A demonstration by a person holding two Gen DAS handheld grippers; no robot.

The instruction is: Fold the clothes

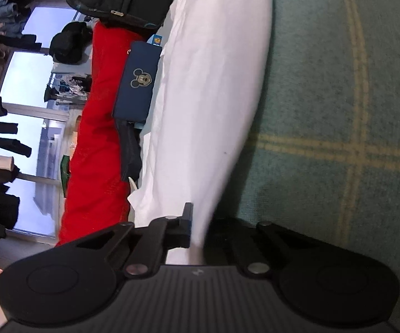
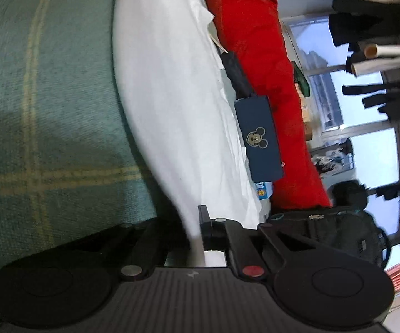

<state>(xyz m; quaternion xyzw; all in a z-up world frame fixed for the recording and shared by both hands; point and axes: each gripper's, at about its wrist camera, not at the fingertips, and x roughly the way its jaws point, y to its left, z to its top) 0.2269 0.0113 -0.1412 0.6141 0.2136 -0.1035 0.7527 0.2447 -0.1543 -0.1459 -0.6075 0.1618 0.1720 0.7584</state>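
The white garment [image 1: 208, 88] is thin, light, limp cloth; judged likely to sag and slide, so it is best held at an edge or corner, both sides level. It lies spread on the green checked cover [image 1: 339, 111], in front of a red blanket [image 1: 94, 138]. The left gripper [image 1: 198, 238] and right gripper [image 2: 197, 238] each have jaws closed on the near hem, cloth pinched between them

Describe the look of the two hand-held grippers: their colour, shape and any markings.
The left hand-held gripper and the right hand-held gripper are matte black, with ribbed bodies, round side discs and linkage arms on silver pivot pins. One pin on the right is red.
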